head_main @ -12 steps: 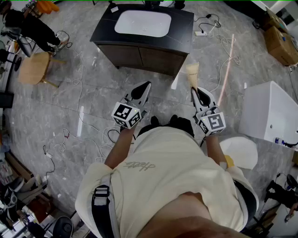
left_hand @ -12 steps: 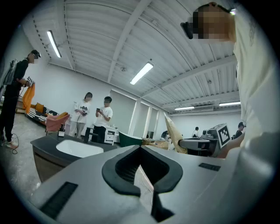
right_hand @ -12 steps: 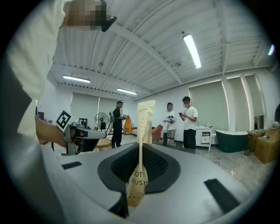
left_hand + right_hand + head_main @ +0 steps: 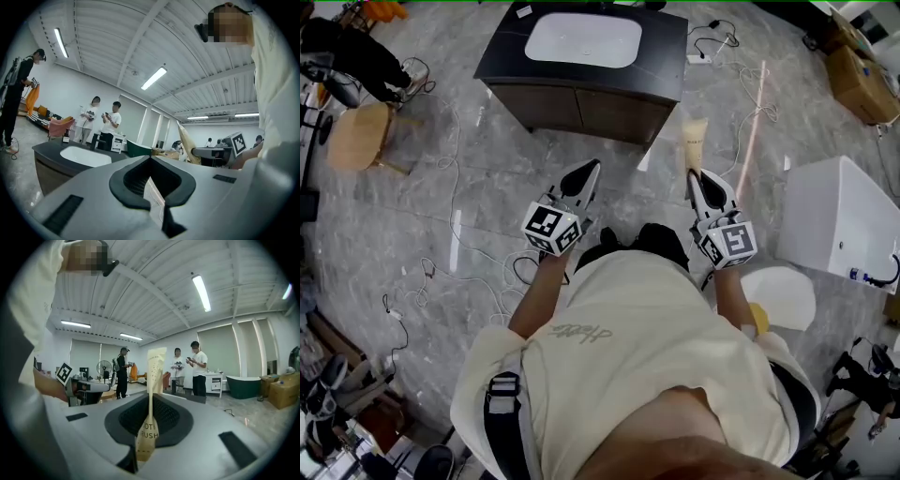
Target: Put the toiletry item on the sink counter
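Right gripper [image 4: 695, 176] pinching cream tube [image 4: 695, 142], left gripper [image 4: 592, 169] pressed together, both pointing forward toward sink counter [image 4: 664, 42]

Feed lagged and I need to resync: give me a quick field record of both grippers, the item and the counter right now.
right gripper: shut on the cream tube, which sticks out past the jaw tips
left gripper: shut, nothing held
sink counter: dark top with white basin, ahead of both grippers and apart from them
tube on counter: not yet
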### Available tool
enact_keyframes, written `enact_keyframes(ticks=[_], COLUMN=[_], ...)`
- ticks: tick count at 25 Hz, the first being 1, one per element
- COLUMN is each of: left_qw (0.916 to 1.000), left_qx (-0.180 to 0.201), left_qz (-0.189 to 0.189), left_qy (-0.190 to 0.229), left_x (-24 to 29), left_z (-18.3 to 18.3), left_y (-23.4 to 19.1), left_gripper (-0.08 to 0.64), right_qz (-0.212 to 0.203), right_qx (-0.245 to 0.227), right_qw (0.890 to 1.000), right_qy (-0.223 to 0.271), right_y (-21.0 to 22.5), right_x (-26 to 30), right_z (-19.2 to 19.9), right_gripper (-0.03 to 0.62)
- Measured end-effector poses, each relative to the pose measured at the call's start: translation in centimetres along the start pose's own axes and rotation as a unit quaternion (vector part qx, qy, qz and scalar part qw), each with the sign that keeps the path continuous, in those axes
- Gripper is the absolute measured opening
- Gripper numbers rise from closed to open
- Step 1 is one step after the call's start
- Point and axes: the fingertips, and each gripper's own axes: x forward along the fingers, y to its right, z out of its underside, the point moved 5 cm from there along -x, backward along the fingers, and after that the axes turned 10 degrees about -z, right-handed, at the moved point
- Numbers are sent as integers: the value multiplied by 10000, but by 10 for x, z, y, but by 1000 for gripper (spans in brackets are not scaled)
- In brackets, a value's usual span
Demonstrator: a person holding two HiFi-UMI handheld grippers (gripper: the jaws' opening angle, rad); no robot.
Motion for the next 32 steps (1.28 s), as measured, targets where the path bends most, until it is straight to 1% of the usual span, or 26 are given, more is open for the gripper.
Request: enact_keyframes(ticks=[5, 8, 12, 17, 20, 25, 28, 32], left_qw=[9997, 9995, 9994, 9989, 9989, 9983, 9980, 9977], left_qx=[-128, -182, -231, -381, -284, -168, -82, 20], left_qz=[107, 175, 104, 55, -43, -348, -411, -447], left_qy=[-164, -200, -224, -268, -361, -440, -472, -513], left_x=[1, 7, 8, 18, 25, 51, 69, 105], left_z=[15, 21, 21, 14, 10, -3, -9, -18], left_y=[-3, -2, -14, -34, -42, -83, -95, -108], left_gripper=[3, 3, 3, 3, 3, 3, 3, 3], right_qz=[47, 55, 11, -150, -252, -462, -504, -492], right_qx=[13, 34, 167, 170, 330, 487, 436, 225], right_qw=[9999, 9998, 9995, 9992, 9987, 9975, 9977, 9984], right_qy=[-98, -200, -267, -330, -292, -216, -137, -146], right_y=[-4, 3, 6, 15, 27, 57, 76, 111], right_x=[5, 8, 23, 59, 78, 132, 153, 178], right_z=[3, 7, 9, 6, 10, 13, 15, 13], right_gripper=[23, 23, 23, 23, 23, 23, 23, 23])
